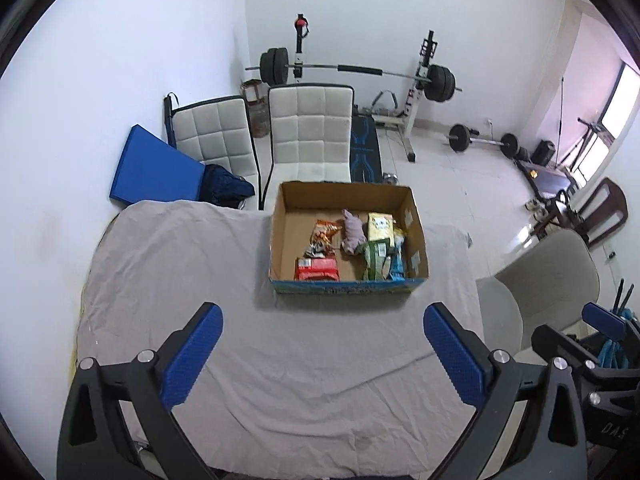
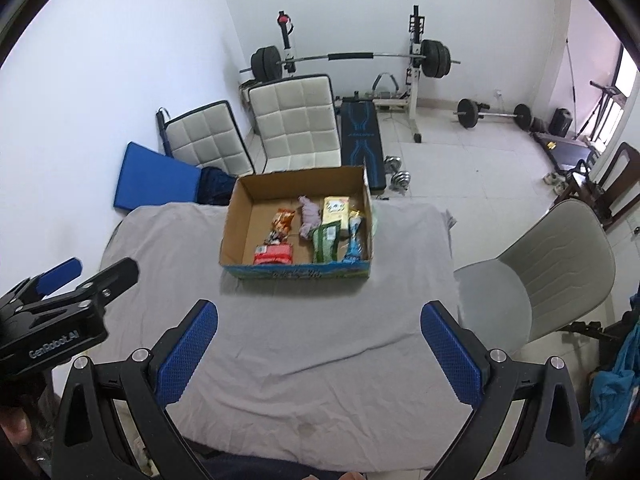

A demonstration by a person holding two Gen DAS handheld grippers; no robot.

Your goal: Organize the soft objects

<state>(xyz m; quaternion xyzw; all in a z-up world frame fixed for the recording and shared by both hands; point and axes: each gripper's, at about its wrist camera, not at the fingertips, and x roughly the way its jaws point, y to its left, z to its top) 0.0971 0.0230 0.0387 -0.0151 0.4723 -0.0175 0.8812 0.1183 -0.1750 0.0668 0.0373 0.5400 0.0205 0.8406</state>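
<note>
Soft packets and a plush toy sit in the cardboard box [image 1: 348,236] at frame centre.
Both the left hand-held gripper [image 1: 322,354] and right hand-held gripper [image 2: 318,350] gape empty; the plush toy [image 1: 354,232] looks light and squashy, best pinched mid-body.

Brown cardboard box [image 1: 416,236] showing blue printed near side; red packet [image 1: 317,269], pink plush [image 1: 353,231], green pouch [image 1: 374,259] lying inside; grey cloth [image 1: 200,280] covering worktop; tongs' pads [image 1: 192,360] showing blue dimpled texture.

Matt cardboard box [image 1: 416,236], wrinkled cloth [image 1: 168,280]
</note>
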